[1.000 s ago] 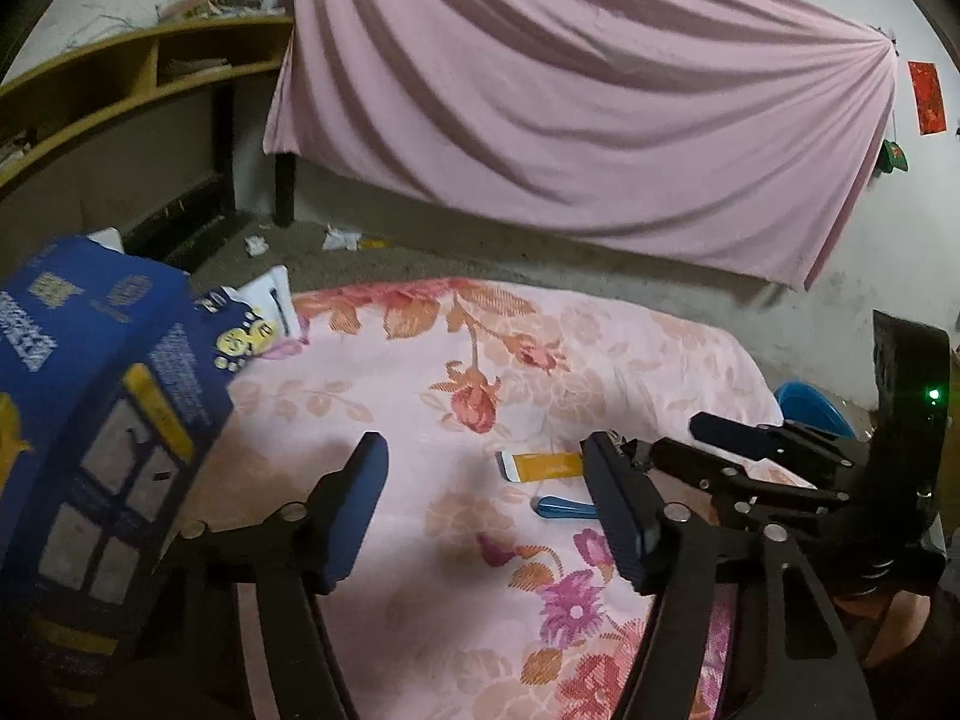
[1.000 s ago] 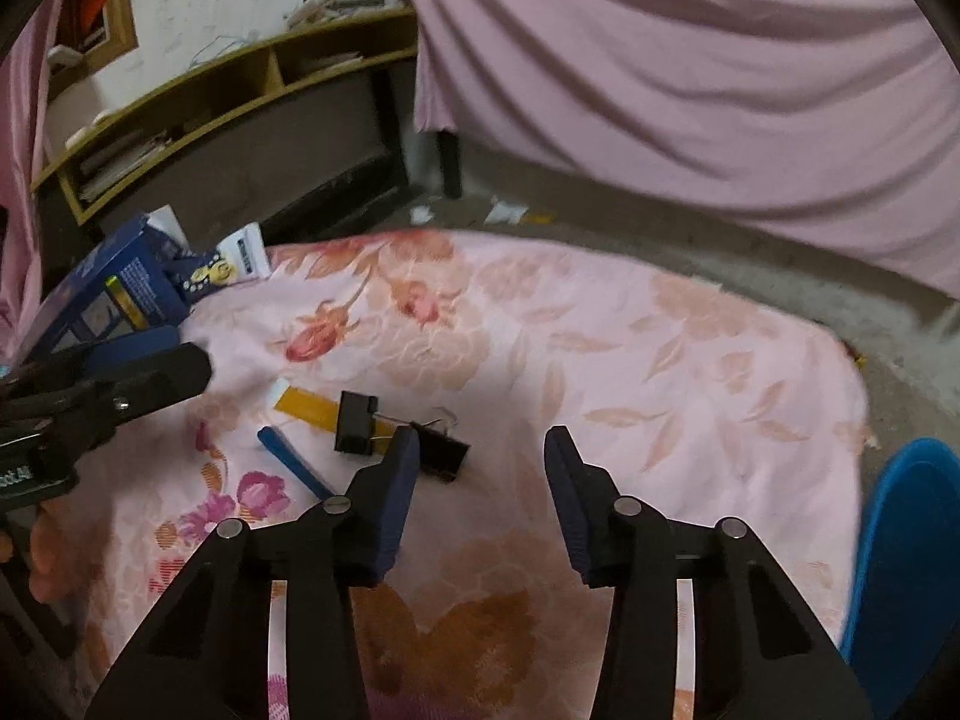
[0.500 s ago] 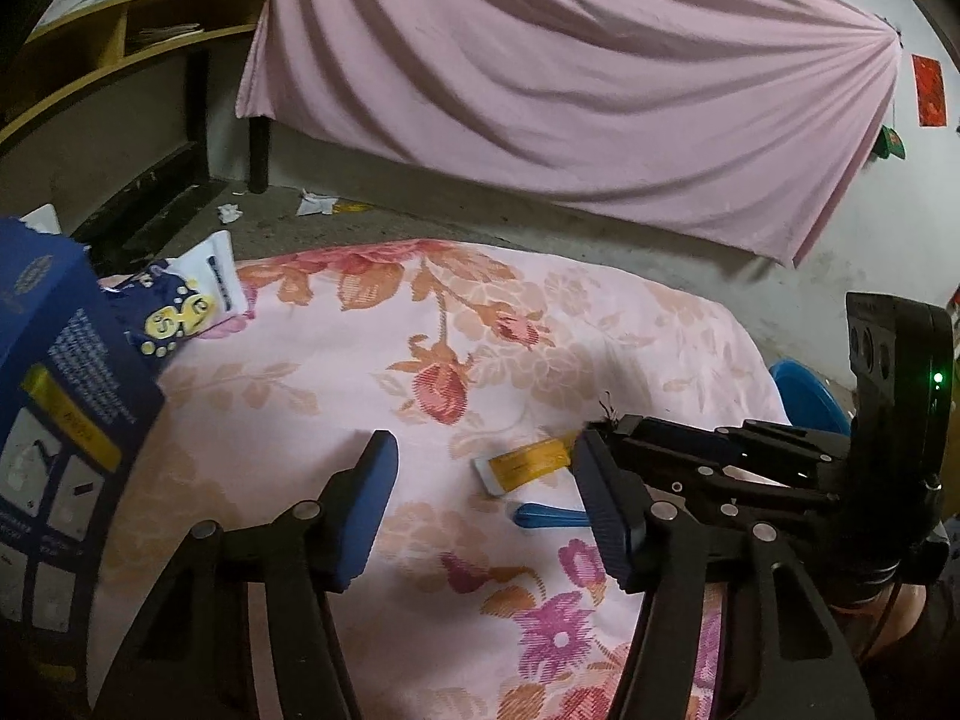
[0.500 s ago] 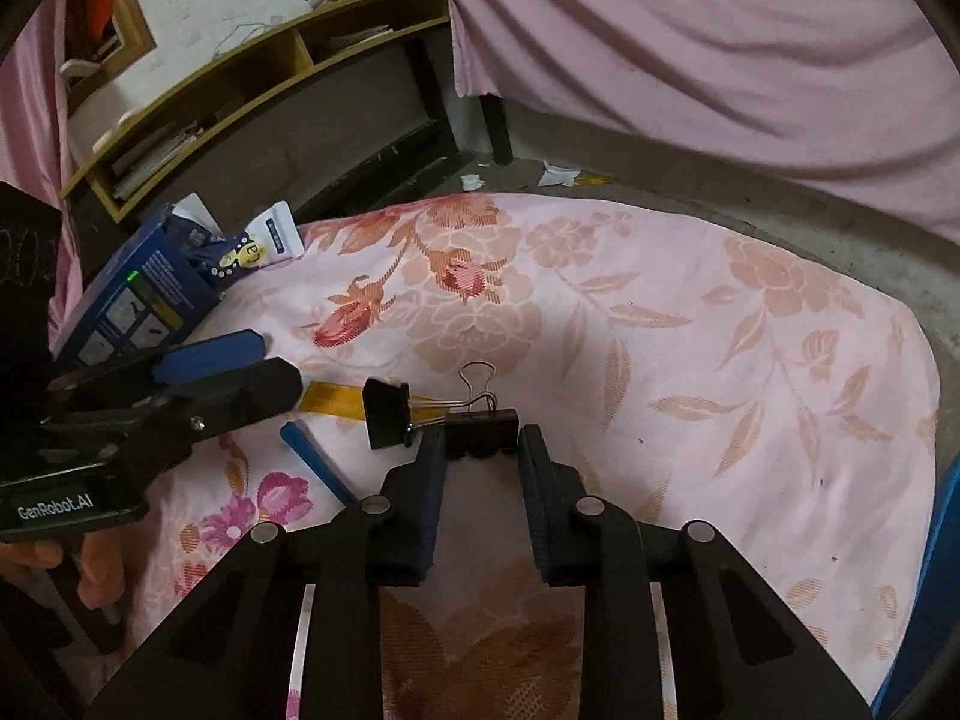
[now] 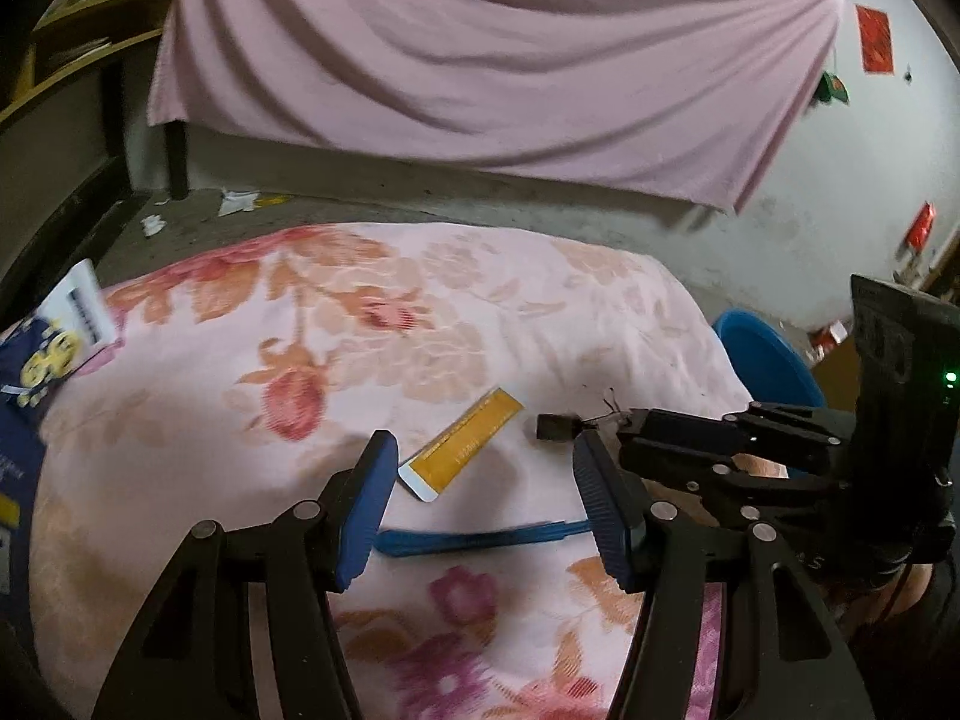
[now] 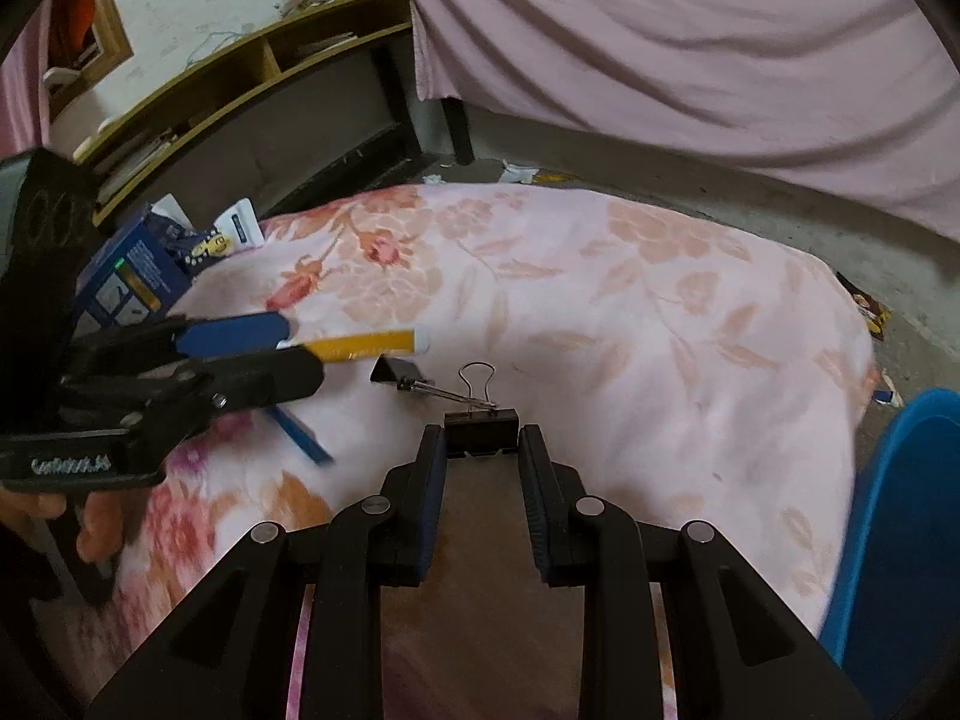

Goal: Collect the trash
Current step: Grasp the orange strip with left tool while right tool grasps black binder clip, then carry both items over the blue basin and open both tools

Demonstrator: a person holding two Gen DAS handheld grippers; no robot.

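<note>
Two black binder clips lie on the floral bedspread [image 6: 660,300]. The right gripper [image 6: 482,450] pinches the nearer binder clip [image 6: 481,423] between its fingertips; the other clip [image 6: 396,371] lies just beyond. The left gripper [image 5: 486,510] hovers with fingers spread over a blue strip [image 5: 480,539], with a yellow strip [image 5: 462,450] just past it.

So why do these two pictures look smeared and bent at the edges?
Left wrist view: dim room light; the floral cloth and blue strip streak with motion blur, and the black corners are the fisheye lens. Right wrist view: the binder clip between the fingers is fairly sharp, the shelf curves, and the cloth at lower left smears.
</note>
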